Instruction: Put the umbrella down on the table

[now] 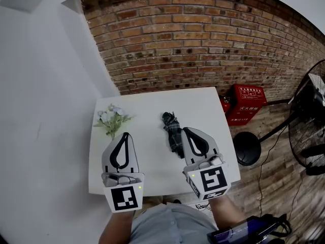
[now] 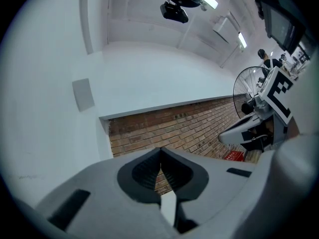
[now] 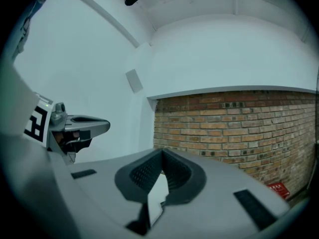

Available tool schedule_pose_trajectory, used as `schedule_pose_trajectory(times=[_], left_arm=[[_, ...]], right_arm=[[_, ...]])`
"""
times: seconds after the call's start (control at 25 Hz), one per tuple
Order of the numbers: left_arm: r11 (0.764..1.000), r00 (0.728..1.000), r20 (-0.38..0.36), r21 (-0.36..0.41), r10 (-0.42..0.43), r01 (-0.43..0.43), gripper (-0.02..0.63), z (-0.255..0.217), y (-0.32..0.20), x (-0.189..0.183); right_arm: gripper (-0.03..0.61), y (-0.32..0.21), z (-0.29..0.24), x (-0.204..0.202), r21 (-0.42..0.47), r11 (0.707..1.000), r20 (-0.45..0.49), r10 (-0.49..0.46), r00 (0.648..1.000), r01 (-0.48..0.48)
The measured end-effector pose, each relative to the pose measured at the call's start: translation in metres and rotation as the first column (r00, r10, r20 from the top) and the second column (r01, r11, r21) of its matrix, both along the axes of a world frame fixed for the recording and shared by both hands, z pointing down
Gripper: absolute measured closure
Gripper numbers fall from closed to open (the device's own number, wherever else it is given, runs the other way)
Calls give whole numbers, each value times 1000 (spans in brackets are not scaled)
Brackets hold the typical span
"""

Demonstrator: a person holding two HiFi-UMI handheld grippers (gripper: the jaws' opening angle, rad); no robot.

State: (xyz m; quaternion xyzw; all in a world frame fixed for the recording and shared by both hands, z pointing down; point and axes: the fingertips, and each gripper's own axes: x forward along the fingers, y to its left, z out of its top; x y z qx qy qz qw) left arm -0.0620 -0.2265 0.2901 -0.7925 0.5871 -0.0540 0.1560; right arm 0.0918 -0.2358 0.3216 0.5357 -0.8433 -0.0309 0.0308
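A brick wall (image 1: 203,34) fills the upper frame of the head view, and a plain white wall (image 1: 40,85) runs down the left side. Below them a white surface (image 1: 147,105) sits mid-frame, its far edge close to the brick and its left edge along the white wall. A standing fan (image 1: 311,121) leans in from the right edge of the frame, its round base (image 1: 247,148) on the wood floor just off the surface's right edge.

The left claw (image 1: 125,134) and right claw (image 1: 185,130) reach in from the bottom of the frame over the near edge of the surface, side by side and apart. Each one's own view shows its jaws pressed together with nothing between them, and brick beyond. A red box (image 1: 246,103) stands on the floor by the surface's far right corner.

The umbrella (image 1: 172,131), folded and dark plaid, lies on the surface right of centre, just left of the right claw's tip; contact cannot be told. A small spray of flowers (image 1: 112,120) lies near the left edge. Bare tabletop stays open between flowers and umbrella and across the far half.
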Motion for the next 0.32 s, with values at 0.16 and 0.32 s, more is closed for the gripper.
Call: schedule_pose_trajectory(times=[0.16, 0.32], left_arm=[[1000, 1000, 8, -8, 0, 0, 604, 5, -2, -2], [1000, 1000, -6, -12, 1, -1, 604, 8, -5, -3]], right_arm=[[574, -1, 3, 0, -6, 1000, 0, 7, 1000, -7], [574, -4, 6, 0, -6, 1000, 0, 10, 1000, -10]])
